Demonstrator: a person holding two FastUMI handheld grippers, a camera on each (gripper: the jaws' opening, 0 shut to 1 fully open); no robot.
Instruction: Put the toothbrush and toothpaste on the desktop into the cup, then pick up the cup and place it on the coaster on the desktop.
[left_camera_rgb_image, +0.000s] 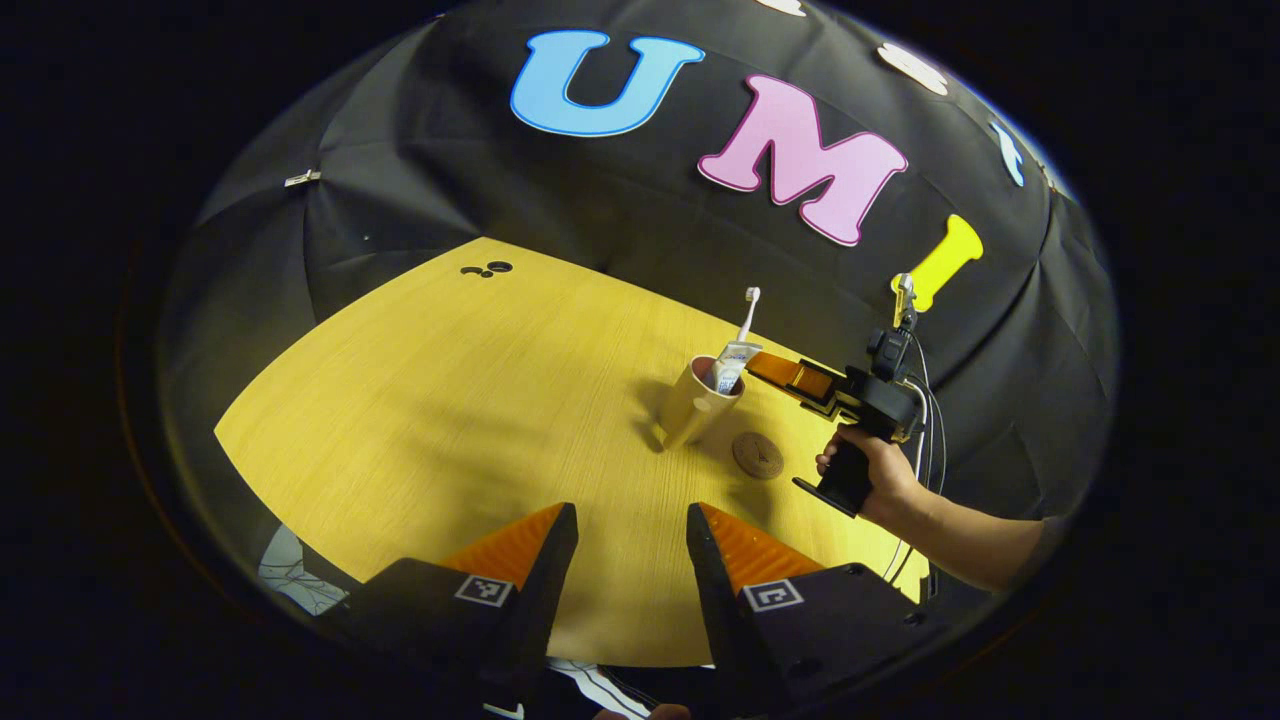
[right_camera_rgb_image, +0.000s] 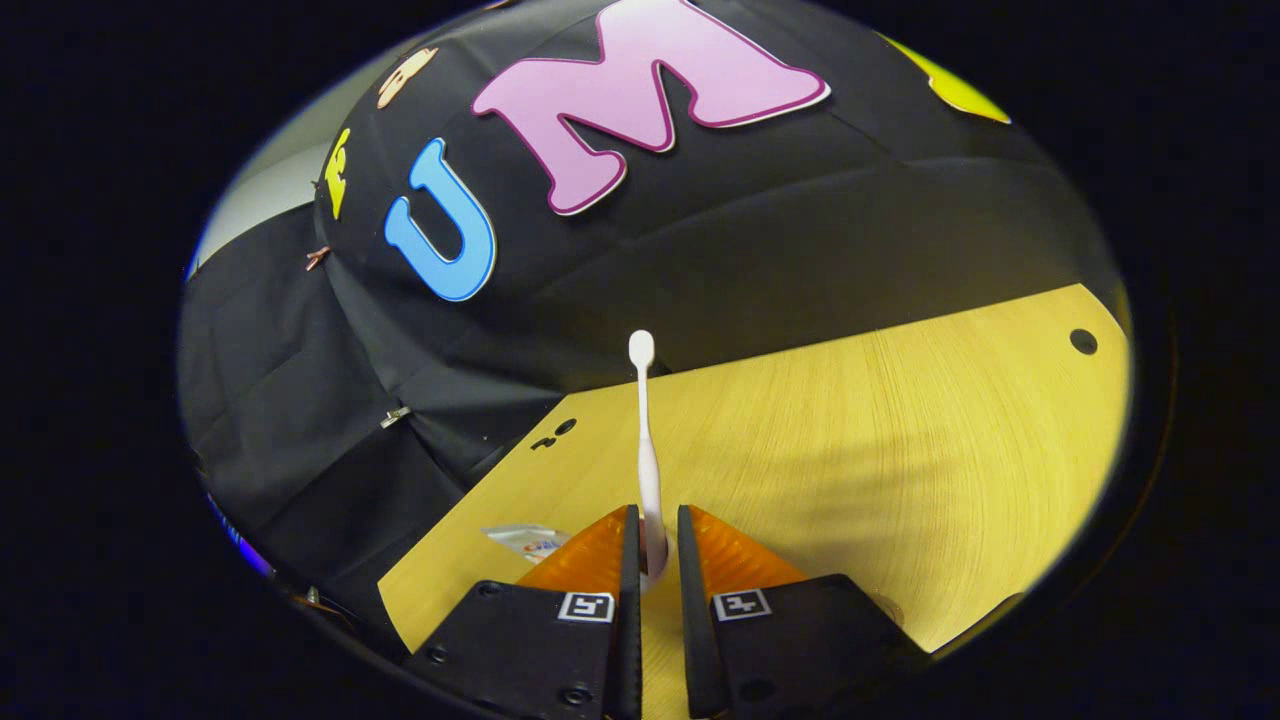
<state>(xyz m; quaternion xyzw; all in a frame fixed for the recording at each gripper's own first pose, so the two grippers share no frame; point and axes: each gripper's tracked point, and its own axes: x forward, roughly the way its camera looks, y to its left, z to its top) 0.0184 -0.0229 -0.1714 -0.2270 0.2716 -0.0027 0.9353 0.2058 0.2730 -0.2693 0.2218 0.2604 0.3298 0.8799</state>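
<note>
Yellow wood-grain desktop carries a beige cup with a handle, tilted, a round brown coaster just beside it. From the left gripper view, a white toothbrush and toothpaste tube stand in the cup, while a hand grips the right gripper by its pistol handle, reaching at the cup's rim. Left gripper hovers with 2 ribbed fingers spread apart. Right gripper view shows its jaws nearly together, pinching the slim toothbrush handle.
</note>
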